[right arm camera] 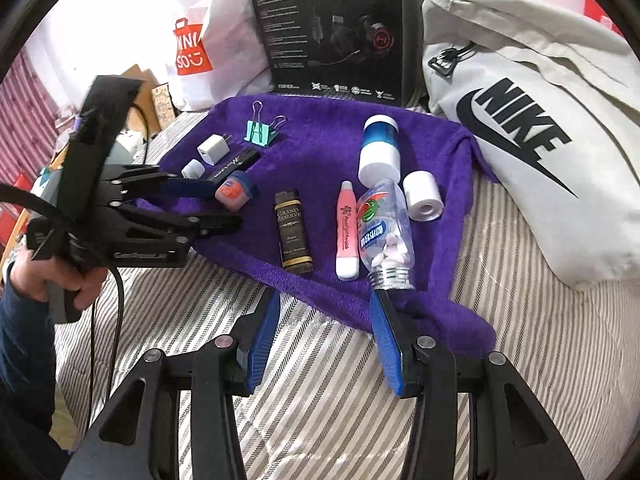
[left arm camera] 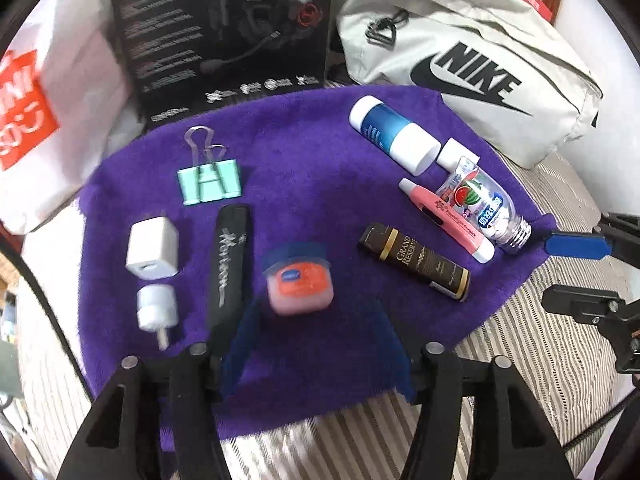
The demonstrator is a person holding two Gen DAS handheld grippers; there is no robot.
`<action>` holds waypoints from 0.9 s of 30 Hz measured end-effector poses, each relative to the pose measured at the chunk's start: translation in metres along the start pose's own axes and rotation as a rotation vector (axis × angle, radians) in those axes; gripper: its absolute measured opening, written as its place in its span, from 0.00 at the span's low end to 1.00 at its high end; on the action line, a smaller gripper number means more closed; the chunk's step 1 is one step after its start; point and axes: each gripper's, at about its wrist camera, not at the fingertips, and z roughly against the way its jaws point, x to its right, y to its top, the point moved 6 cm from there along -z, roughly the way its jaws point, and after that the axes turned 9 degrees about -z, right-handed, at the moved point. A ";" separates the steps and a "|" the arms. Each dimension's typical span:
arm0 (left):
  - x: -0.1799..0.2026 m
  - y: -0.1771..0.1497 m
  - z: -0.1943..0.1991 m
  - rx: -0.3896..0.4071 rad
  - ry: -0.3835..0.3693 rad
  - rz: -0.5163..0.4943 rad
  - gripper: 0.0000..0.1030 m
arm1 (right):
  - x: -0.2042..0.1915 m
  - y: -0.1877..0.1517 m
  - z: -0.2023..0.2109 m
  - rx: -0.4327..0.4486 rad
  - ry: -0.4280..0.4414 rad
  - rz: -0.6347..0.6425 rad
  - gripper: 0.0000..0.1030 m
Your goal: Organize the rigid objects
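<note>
The left gripper [right arm camera: 224, 204], jaws wide and empty, brackets the small pink petroleum-jelly jar with blue lid [left arm camera: 299, 283] at the purple towel's [left arm camera: 304, 152] six o'clock (closing comes next, likely). The right gripper [right arm camera: 324, 320] hangs open, empty.

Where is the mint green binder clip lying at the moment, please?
The binder clip lies at the far left of the purple towel, just before the black headset box, with the white charger cube nearest to it.

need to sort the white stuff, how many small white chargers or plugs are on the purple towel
2, both at the towel's left side: a square charger beside the black case, and a round plug just in front of it. None seem hidden.
</note>
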 end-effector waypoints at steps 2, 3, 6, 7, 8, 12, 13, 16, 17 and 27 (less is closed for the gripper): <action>-0.001 -0.004 0.009 0.009 -0.001 0.022 0.60 | -0.001 -0.002 0.001 0.010 -0.025 -0.017 0.50; -0.002 -0.006 0.015 0.013 0.000 0.038 0.64 | -0.002 -0.003 0.002 0.015 -0.033 -0.033 0.52; -0.005 -0.016 0.034 0.025 0.006 0.075 0.81 | -0.004 -0.008 0.003 0.018 -0.067 -0.055 0.62; -0.004 -0.020 0.040 0.028 0.010 0.079 0.83 | -0.007 -0.011 0.002 0.012 -0.082 -0.053 0.68; -0.003 -0.025 0.046 0.033 0.023 0.081 0.84 | -0.008 -0.012 0.003 0.014 -0.092 -0.051 0.72; 0.001 -0.042 0.069 0.049 0.079 0.090 0.93 | -0.018 -0.021 0.011 0.023 -0.103 -0.059 0.80; 0.002 -0.047 0.076 0.058 0.094 0.097 0.94 | -0.021 -0.024 0.014 0.022 -0.109 -0.064 0.83; 0.003 -0.062 0.094 0.074 0.124 0.127 0.99 | -0.028 -0.032 0.023 0.031 -0.125 -0.067 0.88; 0.003 -0.065 0.098 0.075 0.133 0.134 0.99 | -0.031 -0.035 0.026 0.034 -0.130 -0.071 0.90; 0.014 -0.103 0.132 0.090 0.197 0.217 1.00 | -0.037 -0.071 0.052 0.033 -0.207 -0.137 1.00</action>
